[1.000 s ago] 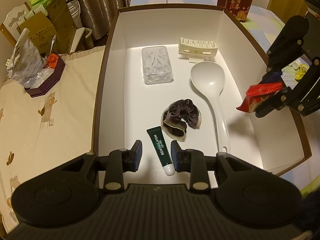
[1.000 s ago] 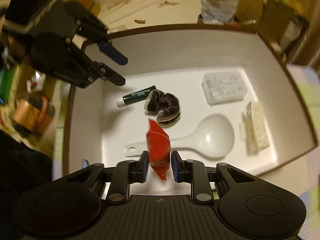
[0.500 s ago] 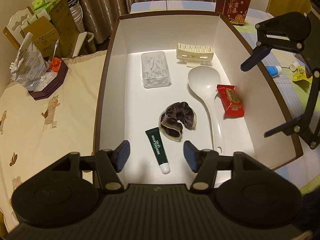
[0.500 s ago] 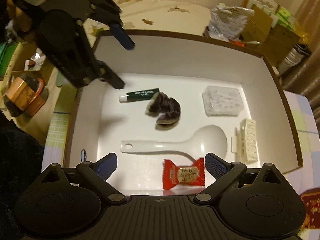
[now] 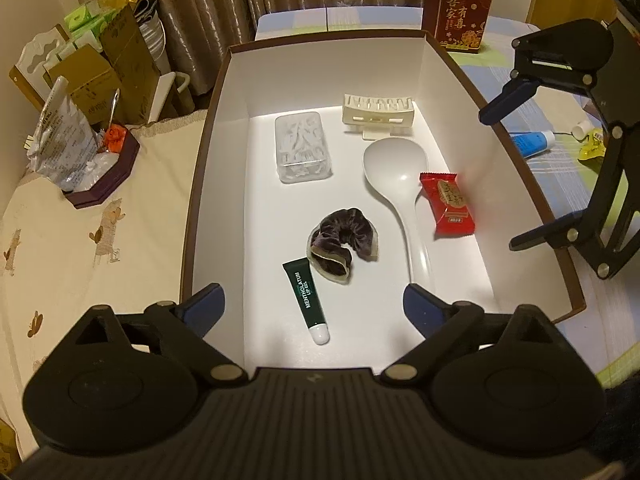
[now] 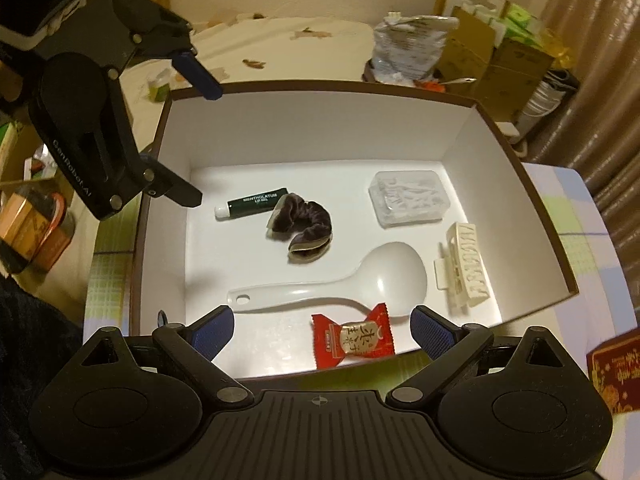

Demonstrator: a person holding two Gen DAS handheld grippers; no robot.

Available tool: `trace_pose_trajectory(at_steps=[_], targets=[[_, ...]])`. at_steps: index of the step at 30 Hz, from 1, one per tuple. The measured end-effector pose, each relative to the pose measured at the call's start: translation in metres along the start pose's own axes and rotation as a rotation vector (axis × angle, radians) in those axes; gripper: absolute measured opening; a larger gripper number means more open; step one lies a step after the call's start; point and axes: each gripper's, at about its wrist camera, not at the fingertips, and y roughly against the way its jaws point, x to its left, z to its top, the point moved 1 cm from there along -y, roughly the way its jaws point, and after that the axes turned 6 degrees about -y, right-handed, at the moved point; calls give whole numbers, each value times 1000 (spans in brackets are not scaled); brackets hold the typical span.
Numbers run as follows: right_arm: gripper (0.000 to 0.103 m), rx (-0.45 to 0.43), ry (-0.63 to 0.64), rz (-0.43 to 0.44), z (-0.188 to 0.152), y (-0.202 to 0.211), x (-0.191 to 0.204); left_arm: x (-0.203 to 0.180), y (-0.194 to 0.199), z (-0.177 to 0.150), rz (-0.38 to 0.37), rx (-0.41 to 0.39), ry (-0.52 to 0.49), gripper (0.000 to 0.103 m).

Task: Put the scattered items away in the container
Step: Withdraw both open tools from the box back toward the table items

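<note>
Container (image 5: 208, 128), a white box with a brown rim, fills both views and holds six loose items on its floor. Nearest in the left wrist view, the left claw (image 5: 314, 310) hangs above the box, its jaws opening, with nothing between them. Directly below lies a dark green lip gel tube (image 5: 306, 300), white cap toward the camera: light, smooth and firm enough to pinch across the middle of its body. Just beyond, touching the tube's far end, sits a dark velvet scrunchie (image 5: 344, 246), soft and crushable, easy to take anywhere on its ring. To its right, a white rice paddle (image 5: 394, 178) stretches away, rigid and slick; the narrow handle looks the safest hold. Beside the paddle, close to the box wall, rests a red wrapped sweet (image 5: 450, 204), very light, with crinkly wrapping that may slip; gripping across its thick centre would suit best. Farther back stand a clear plastic box (image 5: 302, 148) and a cream hair clip (image 5: 378, 114), both hard and light. The right claw (image 5: 516, 176) hovers over the right rim, spread wide apart and empty. Outside the box, on the striped worktop (image 5: 560, 200), a blue tube (image 5: 532, 142) and a yellow packet (image 5: 592, 148) lie not yet tidied.
</note>
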Motion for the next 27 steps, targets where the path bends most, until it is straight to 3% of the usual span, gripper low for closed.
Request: trace_pose_trajectory(at_steps=[6,27], targets=[[100,-32,-62,-8,-7,13,0,-6,7,0,19,-5,-7,102],[100,-98,-88,-15,-33,51,31,-32,42,-16,69,-43,-32,102]])
